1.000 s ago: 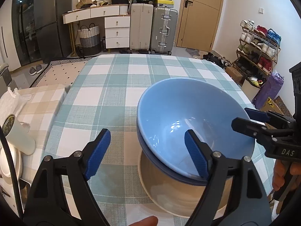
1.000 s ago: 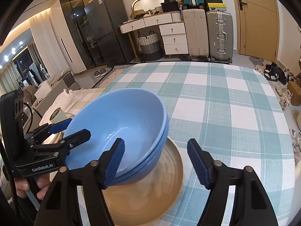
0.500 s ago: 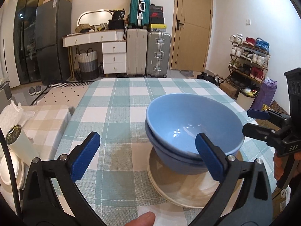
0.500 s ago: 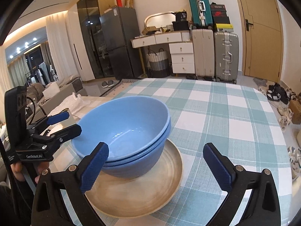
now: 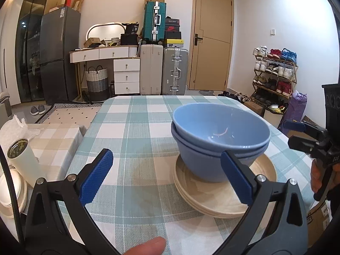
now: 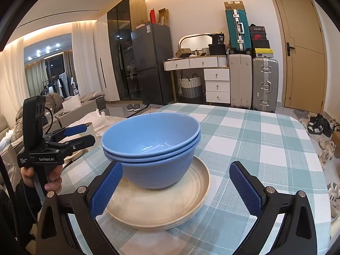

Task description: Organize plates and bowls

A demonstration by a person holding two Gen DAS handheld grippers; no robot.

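Note:
Two nested blue bowls stand upright on a stack of beige plates on the teal-checked tablecloth. My left gripper is open, pulled back from the stack, its right pad in front of the bowls' near side without touching. My right gripper is open too, its jaws spread wide on the near side of the plates, nothing between them. Each gripper shows at the edge of the other's view: the right gripper, the left gripper.
A white canister and white dishes sit on a side surface left of the table. Beyond the far table edge are suitcases, a drawer unit, a fridge and a shoe rack.
Both grippers opened wider and drew back from the blue bowls, which now rest free on the plates. The views levelled out, showing more of the room.

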